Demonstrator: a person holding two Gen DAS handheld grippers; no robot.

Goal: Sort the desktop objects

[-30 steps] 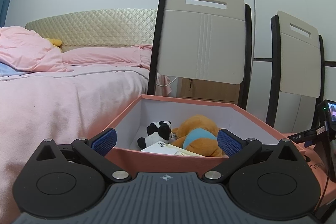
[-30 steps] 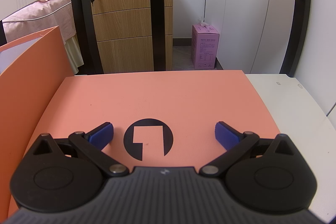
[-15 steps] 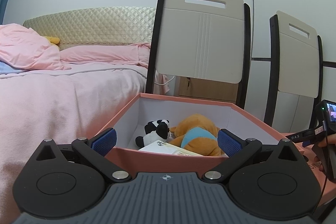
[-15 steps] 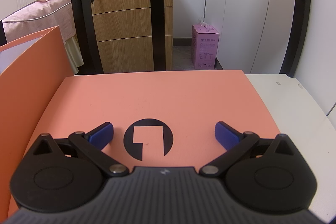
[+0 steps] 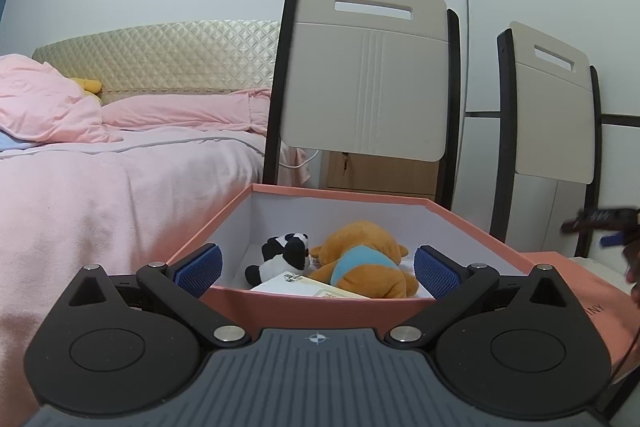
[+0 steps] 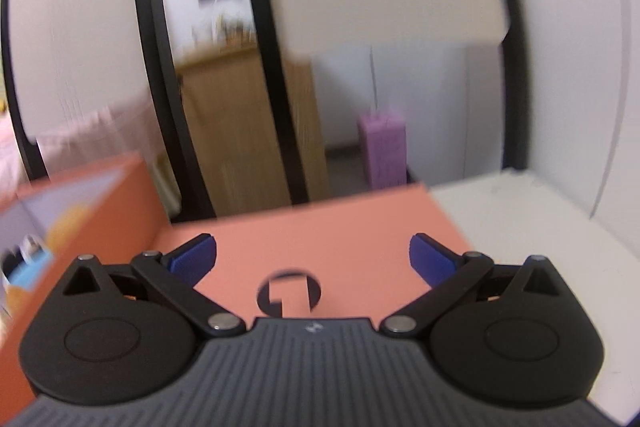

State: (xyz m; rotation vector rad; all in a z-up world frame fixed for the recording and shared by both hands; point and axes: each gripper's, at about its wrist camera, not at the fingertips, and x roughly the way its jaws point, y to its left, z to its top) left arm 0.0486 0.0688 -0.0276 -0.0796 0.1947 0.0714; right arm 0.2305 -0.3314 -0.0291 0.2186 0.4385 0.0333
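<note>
The sorting is judged to be well advanced: a panda plush [image 5: 286, 254], an orange bear plush [image 5: 362, 259] with a blue shirt and a flat printed booklet [image 5: 308, 285] are already seen lying inside the open salmon box [image 5: 320, 311], which stands on the worktop [image 6: 520, 227] close to a pink bed [image 5: 100, 195]. No loose item is seen on the visible part of the worktop, so what is left appears to be the closing of the box with its lid [image 6: 332, 239], which lies flat just beside the box, on its right, with a black round logo [image 6: 289, 293] facing up. The left gripper [image 5: 318, 267] is held low in front of the near wall of the box, its jaws spread wide and gripping nothing; the toys lie beyond the wall, between and ahead of the two blue pads [image 5: 200, 263]. The right gripper [image 6: 313, 259] is seen above the lid, its jaws likewise spread wide and empty, with the logo just below and between them. The right wrist view is blurred, so fine detail there cannot be told; the corner of the box with a patch of orange and blue is made out at its left edge. Two chair backs [image 5: 368, 67] are seen standing behind the box.
</note>
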